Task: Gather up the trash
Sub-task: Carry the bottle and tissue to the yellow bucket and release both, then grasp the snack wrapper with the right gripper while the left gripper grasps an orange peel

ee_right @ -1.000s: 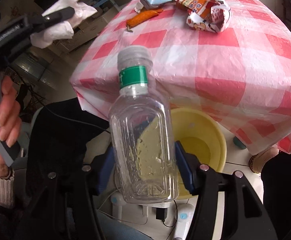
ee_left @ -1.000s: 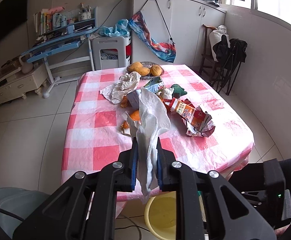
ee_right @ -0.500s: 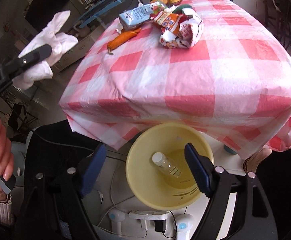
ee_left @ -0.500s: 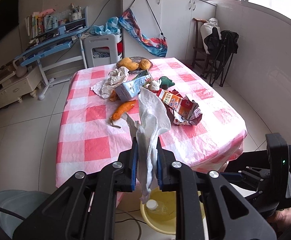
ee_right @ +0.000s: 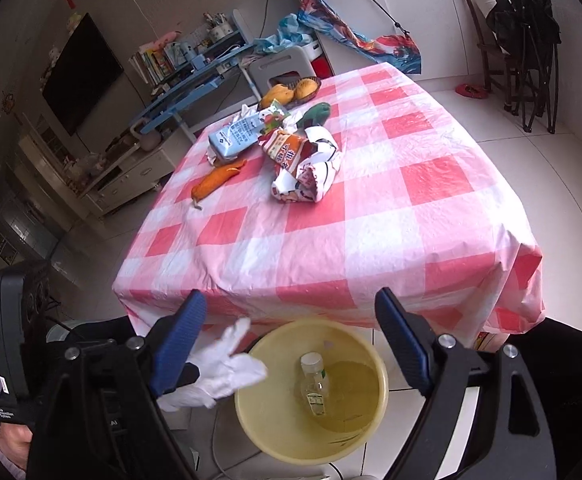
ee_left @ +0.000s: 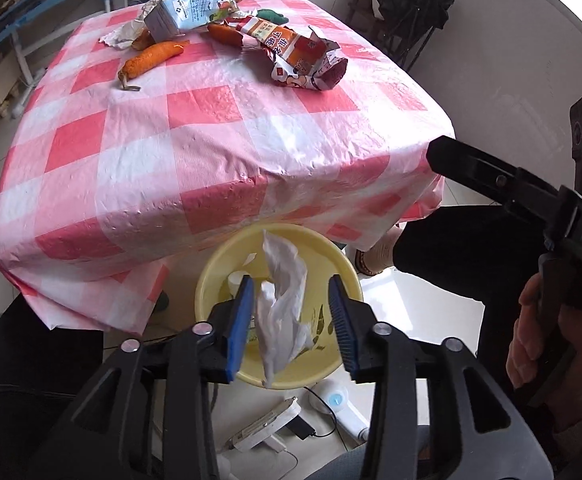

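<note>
A yellow basin (ee_left: 211,276) (ee_right: 375,420) stands on the floor at the table's near edge. A clear plastic bottle (ee_right: 314,384) lies in it. My left gripper (ee_left: 291,320) is open above the basin; a white crumpled tissue (ee_left: 283,312) (ee_right: 219,372) hangs between its fingers, touching the left pad or falling free, I cannot tell which. My right gripper (ee_right: 291,344) is open and empty above the basin. On the pink checked tablecloth (ee_left: 211,132) lie an orange snack wrapper (ee_left: 303,56) (ee_right: 303,164), a blue-white carton (ee_left: 187,12) (ee_right: 239,136) and a carrot (ee_left: 151,60) (ee_right: 217,180).
A bowl of fruit (ee_right: 291,90) and a green thing (ee_right: 317,114) sit at the table's far side. White devices and cables (ee_left: 275,428) lie on the floor by the basin. A folded chair (ee_right: 527,40) stands at the right wall. A desk (ee_right: 195,76) is behind the table.
The right gripper opened and dropped the bottle into the basin. The left gripper came down over the basin and opened, loosening the tissue.
</note>
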The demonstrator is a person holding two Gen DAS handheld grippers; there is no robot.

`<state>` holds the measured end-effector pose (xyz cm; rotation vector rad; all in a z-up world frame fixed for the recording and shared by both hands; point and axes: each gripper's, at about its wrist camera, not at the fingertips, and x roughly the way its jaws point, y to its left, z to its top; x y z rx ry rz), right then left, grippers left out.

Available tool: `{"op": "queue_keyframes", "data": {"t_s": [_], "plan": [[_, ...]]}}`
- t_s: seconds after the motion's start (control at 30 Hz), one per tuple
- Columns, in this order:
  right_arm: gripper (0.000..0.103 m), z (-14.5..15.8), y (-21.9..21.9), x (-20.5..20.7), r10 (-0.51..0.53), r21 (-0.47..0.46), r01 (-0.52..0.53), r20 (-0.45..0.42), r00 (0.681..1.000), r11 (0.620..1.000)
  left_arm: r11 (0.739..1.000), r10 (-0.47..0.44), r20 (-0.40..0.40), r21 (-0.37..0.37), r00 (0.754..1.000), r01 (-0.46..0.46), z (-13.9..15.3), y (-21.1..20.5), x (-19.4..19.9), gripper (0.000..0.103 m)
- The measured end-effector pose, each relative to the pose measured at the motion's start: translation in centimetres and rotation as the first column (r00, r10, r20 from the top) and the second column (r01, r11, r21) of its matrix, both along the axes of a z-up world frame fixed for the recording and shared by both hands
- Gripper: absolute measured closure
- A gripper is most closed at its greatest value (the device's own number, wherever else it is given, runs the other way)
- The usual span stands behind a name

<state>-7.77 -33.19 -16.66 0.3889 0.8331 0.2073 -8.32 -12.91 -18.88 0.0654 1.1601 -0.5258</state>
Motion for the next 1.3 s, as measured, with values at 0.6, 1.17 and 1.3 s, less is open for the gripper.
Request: {"op": "queue_keyframes", "data": {"t_s": [0.6, 1.17, 1.3], "plan": [[0.019, -0.1, 0.6, -0.1, 0.021, -0.023, -0.021, 0.004, 1.000, 1.000, 0.981, 0.111, 0.279, 0.126, 0.954, -0.151, 4.8, 1.7, 0.9, 0.028], [0.019, 3.9, 2.3, 4.4, 0.138, -0.179, -0.117, 0.108, 0.985, 0.977, 0.959, 0.221, 0.326, 0.098, 0.919, -0.266, 5.6, 4.8, 6.6, 0.025], [0.019, 4.2, 2.4, 8.0, 0.177, -0.230, -0.150, 0.103, 0.979, 0.962, 0.956, 0.242, 0.326, 0.082, 0.914, -0.283, 5.4, 5.1, 9.8, 0.025]]}}
